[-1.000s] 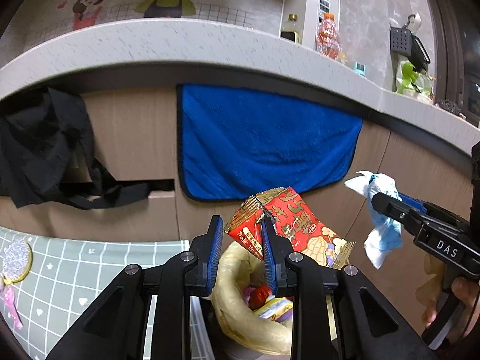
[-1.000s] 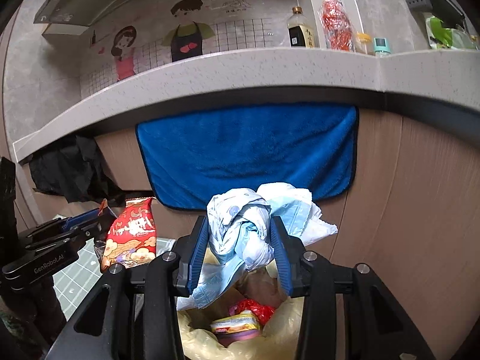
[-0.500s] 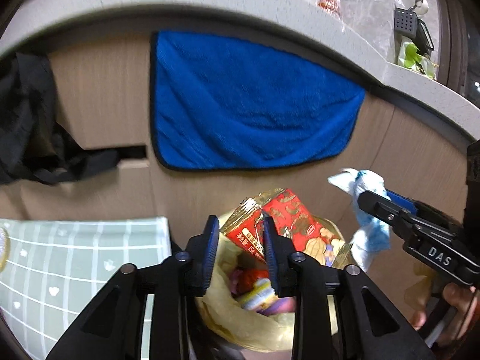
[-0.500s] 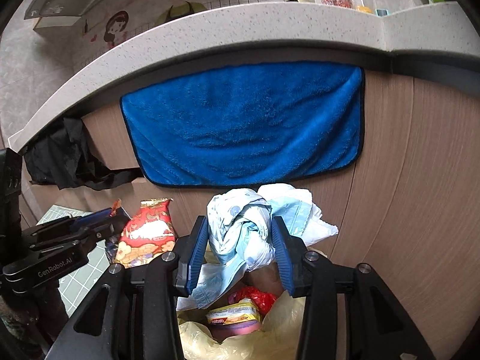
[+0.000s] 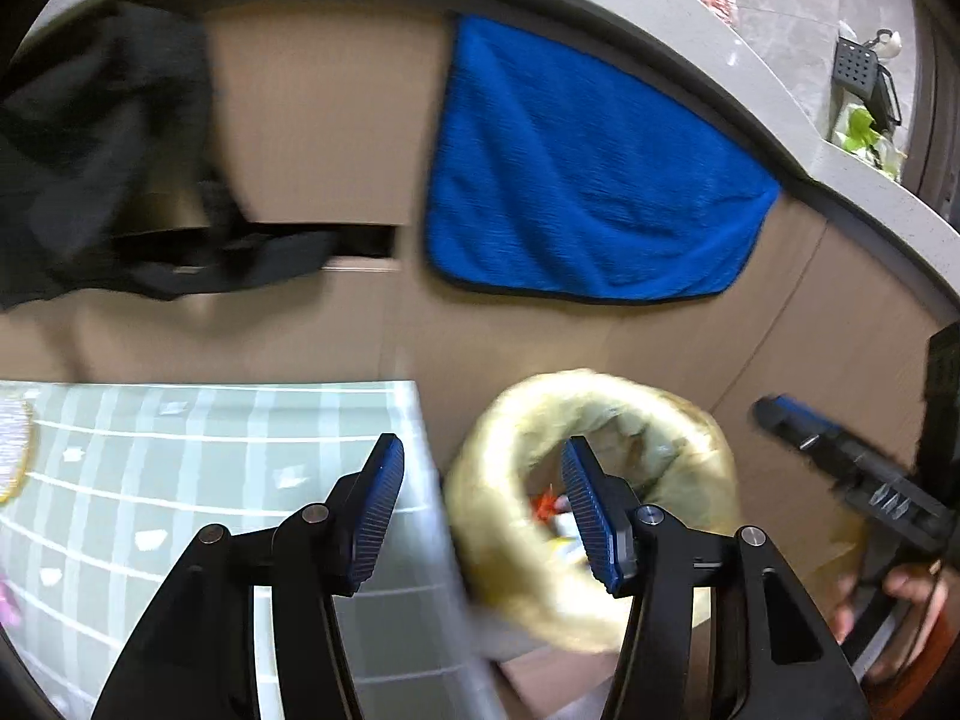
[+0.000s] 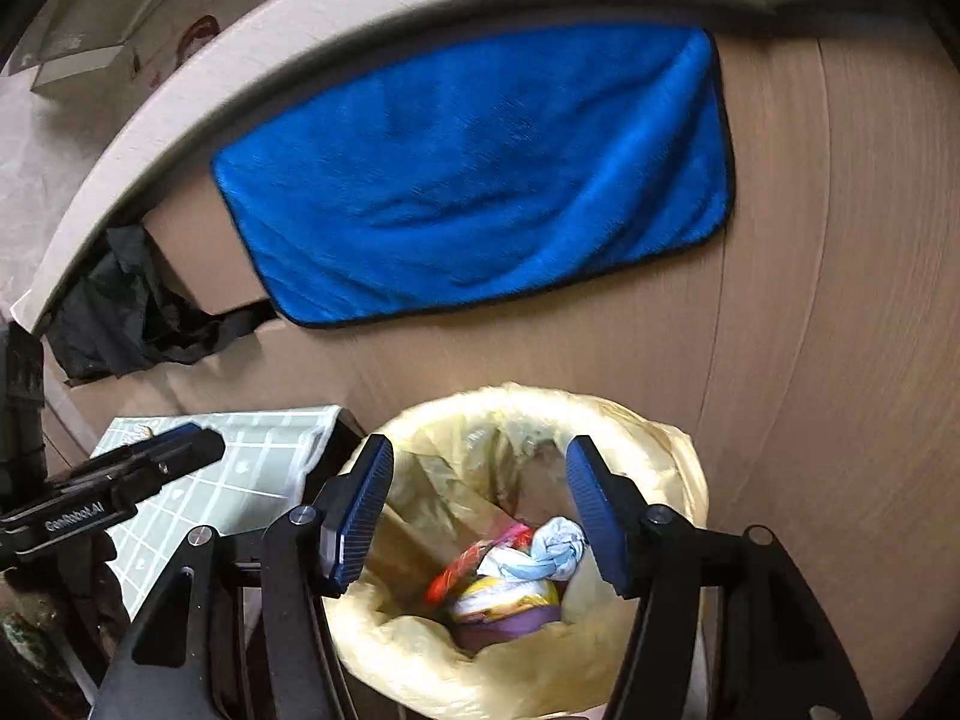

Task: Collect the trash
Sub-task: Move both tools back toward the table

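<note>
In the left wrist view the left claw point(image 5: 480, 498) points downward at the bottom centre of the frame, its jaws wide and just opened, nothing between them. Its right finger hangs over the mouth of the bin point(image 5: 600, 396), which is blurred, lined with a yellowish bag; a bit of red trash shows inside. The left finger sits over the checked cloth point(image 5: 180, 480) at lower left. At the right edge the right claw point(image 5: 774, 411) reaches in, a hand point(image 5: 900, 594) gripping its handle. A blue towel point(image 5: 588, 180) hangs at upper centre, black cloth point(image 5: 102, 150) at upper left

In the right wrist view the right claw point(image 6: 477, 510) tilts down over the bin point(image 6: 690, 468) at lower centre, jaws wide and just opened, holding nothing. Inside the bag lie a twisted white and pale blue tissue wad point(image 6: 552, 552), a red wrapper point(image 6: 468, 567) and a yellow and purple packet point(image 6: 510, 606). The left claw point(image 6: 192, 444) enters at lower left over the checked cloth point(image 6: 252, 480). The blue towel point(image 6: 480, 180) fills the upper centre
</note>
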`<state>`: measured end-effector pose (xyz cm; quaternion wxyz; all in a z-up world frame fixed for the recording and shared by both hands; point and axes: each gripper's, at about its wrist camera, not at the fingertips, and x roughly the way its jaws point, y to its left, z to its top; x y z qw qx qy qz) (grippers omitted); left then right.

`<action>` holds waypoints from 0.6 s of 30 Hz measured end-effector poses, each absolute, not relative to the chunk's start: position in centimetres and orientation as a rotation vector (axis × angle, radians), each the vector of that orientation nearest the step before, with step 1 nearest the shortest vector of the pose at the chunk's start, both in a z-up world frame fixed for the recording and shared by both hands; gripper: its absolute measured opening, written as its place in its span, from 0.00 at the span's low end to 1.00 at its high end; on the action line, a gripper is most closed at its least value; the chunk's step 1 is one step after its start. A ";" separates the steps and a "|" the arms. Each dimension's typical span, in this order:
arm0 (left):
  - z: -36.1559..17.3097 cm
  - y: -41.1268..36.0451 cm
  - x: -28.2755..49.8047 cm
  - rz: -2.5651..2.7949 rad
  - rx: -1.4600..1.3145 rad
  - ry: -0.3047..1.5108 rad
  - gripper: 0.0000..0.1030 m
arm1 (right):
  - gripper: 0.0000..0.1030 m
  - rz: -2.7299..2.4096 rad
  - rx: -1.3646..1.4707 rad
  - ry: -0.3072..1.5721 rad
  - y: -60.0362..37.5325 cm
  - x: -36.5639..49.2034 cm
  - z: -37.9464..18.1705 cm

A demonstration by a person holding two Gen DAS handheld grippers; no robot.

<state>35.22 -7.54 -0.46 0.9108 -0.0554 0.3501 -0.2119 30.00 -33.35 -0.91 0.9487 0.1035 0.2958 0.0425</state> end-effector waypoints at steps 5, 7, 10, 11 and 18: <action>0.7 0.4 33.7 -0.316 -0.073 0.674 0.54 | 0.56 0.160 0.206 0.565 -29.4 29.4 2.0; 1.2 3.7 33.3 -0.272 -0.076 0.659 0.54 | 0.56 0.206 0.201 0.555 -26.8 29.7 3.2; 2.1 10.4 32.4 -0.181 -0.100 0.635 0.54 | 0.56 0.253 0.183 0.534 -22.4 30.0 4.6; 2.3 12.0 32.1 -0.161 -0.109 0.631 0.54 | 0.56 0.267 0.179 0.531 -21.0 30.2 4.8; 2.4 24.8 29.3 0.005 -0.140 0.602 0.54 | 0.56 0.426 0.150 0.571 -8.3 31.2 5.0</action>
